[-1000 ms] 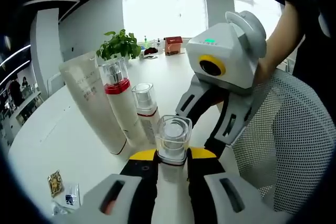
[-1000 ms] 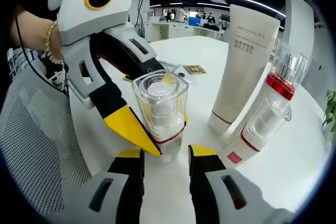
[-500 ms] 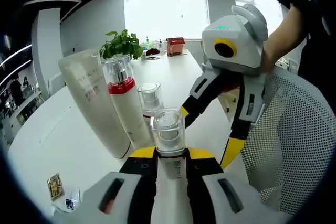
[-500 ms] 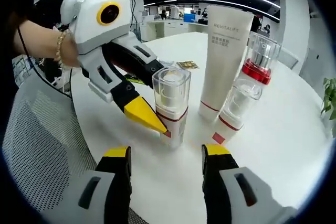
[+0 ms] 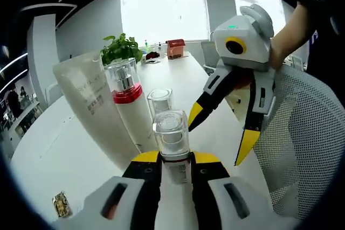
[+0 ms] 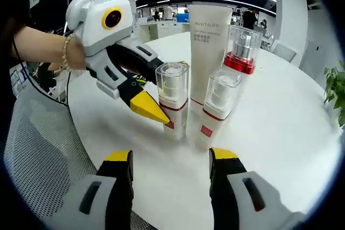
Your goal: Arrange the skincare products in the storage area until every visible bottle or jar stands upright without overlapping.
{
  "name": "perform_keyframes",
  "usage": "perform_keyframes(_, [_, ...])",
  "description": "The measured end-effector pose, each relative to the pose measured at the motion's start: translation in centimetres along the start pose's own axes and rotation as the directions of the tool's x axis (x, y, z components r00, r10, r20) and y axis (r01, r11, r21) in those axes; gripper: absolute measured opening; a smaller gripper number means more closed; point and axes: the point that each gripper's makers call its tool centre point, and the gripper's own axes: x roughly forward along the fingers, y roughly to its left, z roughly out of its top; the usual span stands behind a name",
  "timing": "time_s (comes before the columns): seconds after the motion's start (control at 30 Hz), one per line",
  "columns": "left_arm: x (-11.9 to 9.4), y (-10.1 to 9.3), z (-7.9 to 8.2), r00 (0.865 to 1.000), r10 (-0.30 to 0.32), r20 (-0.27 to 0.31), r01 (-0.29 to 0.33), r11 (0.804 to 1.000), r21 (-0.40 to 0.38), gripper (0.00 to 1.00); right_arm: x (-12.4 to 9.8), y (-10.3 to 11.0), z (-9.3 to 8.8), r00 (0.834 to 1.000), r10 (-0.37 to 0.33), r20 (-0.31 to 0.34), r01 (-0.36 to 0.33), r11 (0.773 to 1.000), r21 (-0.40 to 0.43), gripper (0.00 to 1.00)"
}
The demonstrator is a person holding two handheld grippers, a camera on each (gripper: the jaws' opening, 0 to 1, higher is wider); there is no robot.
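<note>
Your left tongs [image 5: 175, 161] grip the small bottle [image 5: 172, 136] low down, upright on the table [image 6: 291, 127]; your right tongs [image 6: 171, 157] hang wide and empty, well apart from it. Beside it stand a second small bottle [image 6: 217, 107], the red-collared bottle [image 6: 241, 48] and the tube [image 6: 207, 47], all upright, none overlapping. By my reading, only letting go remains.

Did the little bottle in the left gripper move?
Yes. The small pump bottle went from tilted to upright, and now stands closer to the white tube on the table.
</note>
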Motion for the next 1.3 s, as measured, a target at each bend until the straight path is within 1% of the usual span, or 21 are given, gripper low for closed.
perform_keyframes(0.17, [0.6,0.6,0.3,1.0,-0.007,0.006,0.007,1.0,0.007,0.17,0.0,-0.3,0.1,1.0,-0.012,0.014,0.012,1.0,0.029,0.62])
perform_keyframes(0.37, [1.1,1.3,0.6,0.999,-0.029,0.016,0.029,1.0,0.007,0.17,0.2,-0.1,0.2,1.0,-0.004,0.026,0.003,0.999,0.033,0.67])
perform_keyframes(0.63, [1.3,1.3,0.6,0.999,-0.046,0.026,0.047,0.999,-0.016,0.16,0.2,-0.4,-0.1,1.0,-0.009,0.022,0.008,0.999,0.049,0.68])
perform_keyframes(0.73, [1.2,1.2,1.0,0.997,-0.056,0.047,0.058,0.998,-0.039,0.16,0.2,-0.3,-0.1,1.0,-0.006,0.016,0.006,0.999,0.047,0.68])
perform_keyframes(0.9, [1.0,1.7,0.3,0.998,-0.05,0.036,0.052,0.998,-0.039,0.16,0.2,-0.3,-0.1,1.0,-0.008,0.016,0.008,0.999,0.048,0.69])
perform_keyframes(1.1, [0.4,2.0,0.2,0.999,-0.039,0.035,0.04,0.998,-0.045,0.19,0.2,-0.3,-0.1,1.0,-0.012,0.011,0.011,0.999,0.045,0.69])
perform_keyframes(1.3, [-0.3,2.4,-0.2,1.0,-0.021,0.011,0.021,0.999,-0.036,0.22,0.2,-0.3,-0.1,1.0,-0.011,0.014,0.011,0.999,0.039,0.7])
